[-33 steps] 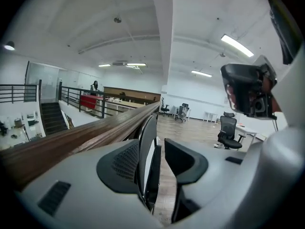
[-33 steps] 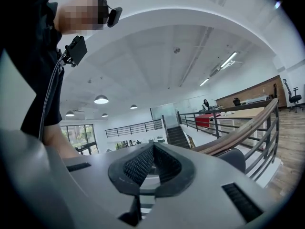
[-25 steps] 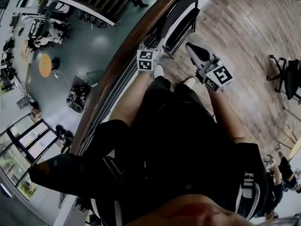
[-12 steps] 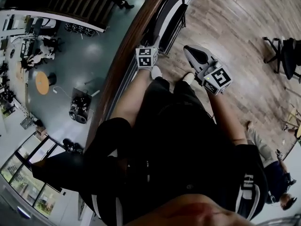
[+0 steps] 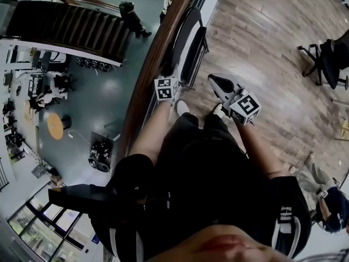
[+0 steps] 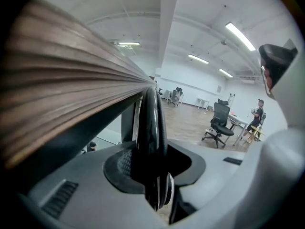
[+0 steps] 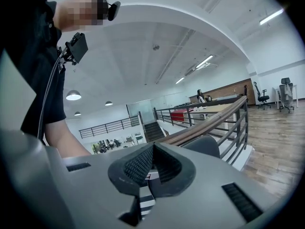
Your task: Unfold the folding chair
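The black folding chair point(image 5: 188, 42) stands folded, leaning against the railing under the wooden handrail point(image 5: 155, 53). My left gripper point(image 5: 170, 76) is at the chair's top edge. In the left gripper view that rounded black edge point(image 6: 151, 123) runs upright between the pads, and the jaws of my left gripper point(image 6: 151, 166) are closing on it. My right gripper point(image 5: 214, 79) hangs a little to the right of the chair, apart from it. Its pads point(image 7: 151, 168) are shut together with nothing between them, and the chair's grey top point(image 7: 202, 147) shows just beyond.
The handrail point(image 6: 62, 80) and metal railing border an open drop to a lower floor with stairs point(image 5: 71, 26). Wood flooring spreads to the right, with a black office chair point(image 5: 327, 61) far off. A person point(image 5: 327, 195) is at the lower right. My shoes point(image 5: 182, 107) stand by the chair's foot.
The head view has tilted, so the chair and both grippers sit lower in the picture. The left gripper has sunk onto the chair's top edge. The right gripper has drifted slightly down and left.
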